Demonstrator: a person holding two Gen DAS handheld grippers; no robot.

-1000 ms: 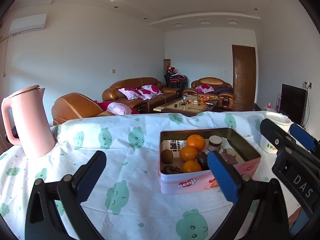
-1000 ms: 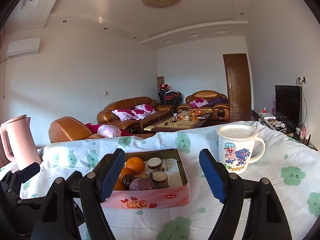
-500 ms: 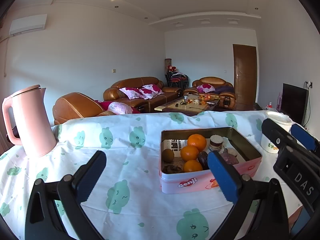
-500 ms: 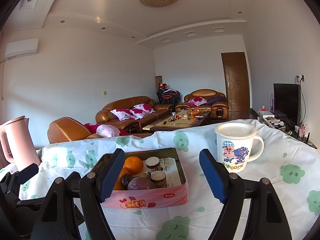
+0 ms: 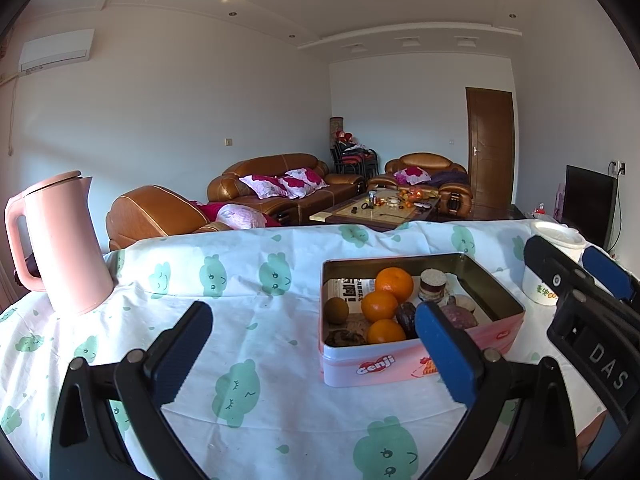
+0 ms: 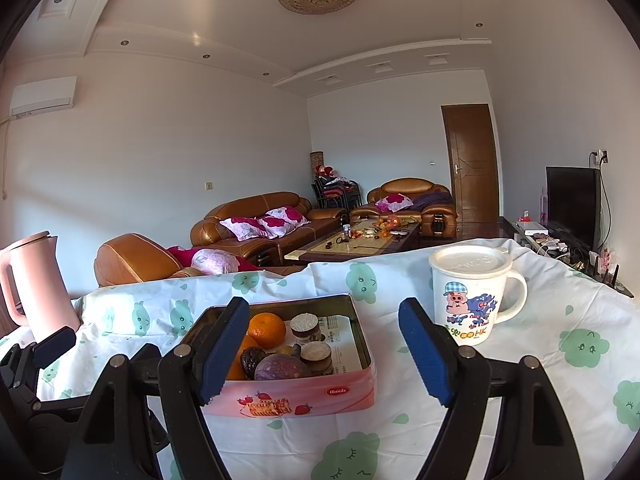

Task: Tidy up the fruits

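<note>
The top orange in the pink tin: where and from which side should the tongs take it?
Grip the top orange across its round middle, coming from above: the tin walls block any side approach, and another orange lies close in front. This is only a judgement.

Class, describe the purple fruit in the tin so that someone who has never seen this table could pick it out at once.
Start at the table with the white cloth printed with green cloud faces, then find the pink rectangular tin left of the white cartoon-pig mug. Inside, by the tin's near wall, lies the round dull-purple fruit. Its neighbours are bright oranges and small layered round cakes; it alone is purple.
</note>
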